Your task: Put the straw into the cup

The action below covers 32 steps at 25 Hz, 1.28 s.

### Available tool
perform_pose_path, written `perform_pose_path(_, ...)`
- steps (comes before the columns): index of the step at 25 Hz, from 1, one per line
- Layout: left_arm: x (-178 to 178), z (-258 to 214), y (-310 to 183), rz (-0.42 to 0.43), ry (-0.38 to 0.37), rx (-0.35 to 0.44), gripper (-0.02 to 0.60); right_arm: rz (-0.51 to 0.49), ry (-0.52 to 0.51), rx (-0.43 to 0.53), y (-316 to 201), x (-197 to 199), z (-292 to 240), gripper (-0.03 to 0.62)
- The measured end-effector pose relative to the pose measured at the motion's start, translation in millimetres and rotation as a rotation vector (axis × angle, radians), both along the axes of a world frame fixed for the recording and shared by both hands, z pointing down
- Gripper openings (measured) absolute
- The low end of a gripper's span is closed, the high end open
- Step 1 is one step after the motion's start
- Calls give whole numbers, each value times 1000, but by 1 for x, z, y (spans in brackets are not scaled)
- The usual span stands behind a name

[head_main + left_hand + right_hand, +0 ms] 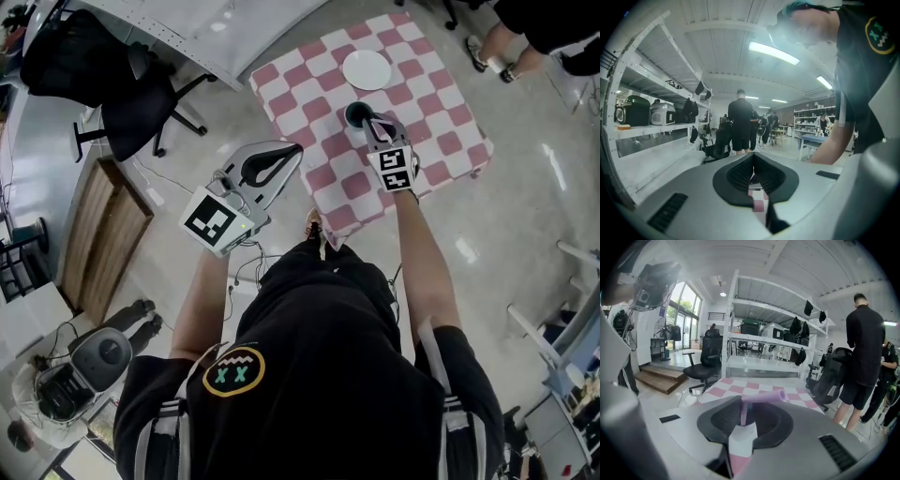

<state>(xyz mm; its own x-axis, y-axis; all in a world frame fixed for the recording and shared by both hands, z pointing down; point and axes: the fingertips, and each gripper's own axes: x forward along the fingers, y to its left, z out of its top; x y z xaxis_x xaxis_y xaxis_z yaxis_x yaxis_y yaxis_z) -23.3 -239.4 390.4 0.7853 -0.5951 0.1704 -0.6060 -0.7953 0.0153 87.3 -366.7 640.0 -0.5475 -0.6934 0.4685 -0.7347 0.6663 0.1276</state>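
Observation:
A small dark-mouthed cup (354,113) stands on the pink-and-white checked table (441,141), toward its middle. My right gripper (368,121) reaches over the cup from the near side. In the right gripper view a pink straw (764,396) with a bent top stands upright in the white-sided cup (740,440), between the jaws of the right gripper (745,409). The jaws stand apart around the straw's stem. My left gripper (295,153) hangs off the table's left edge, shut with nothing in it; in its own view the left gripper (753,161) has its tips meeting.
A white round plate (366,68) lies at the table's far side. A black office chair (141,103) and a wooden platform (103,234) stand to the left. A person's feet (497,52) are beyond the table's far right. Shelving (768,341) and a standing person (865,357) lie beyond.

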Motion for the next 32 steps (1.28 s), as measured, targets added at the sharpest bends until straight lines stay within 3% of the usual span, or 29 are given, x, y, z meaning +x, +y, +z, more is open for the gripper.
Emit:
perform_pose_path(6, 3, -5, 5, 8, 4, 4, 18, 1, -24, 22, 5, 2, -14, 159)
perform_pose_path(15, 6, -2, 10, 42, -6, 34, 18, 6, -46, 107, 12, 8, -54, 190)
perform_pose_path(23, 12, -6, 16, 74, 7, 48, 18, -21, -68, 223, 37, 13, -118, 196)
perform_pose_path(29, 20, -11, 20, 111, 23, 65, 18, -33, -131, 283, 77, 18, -179, 196)
perform_pose_path(32, 23, -13, 22, 128, 30, 72, 18, -80, -172, 361, 98, 12, -214, 196)
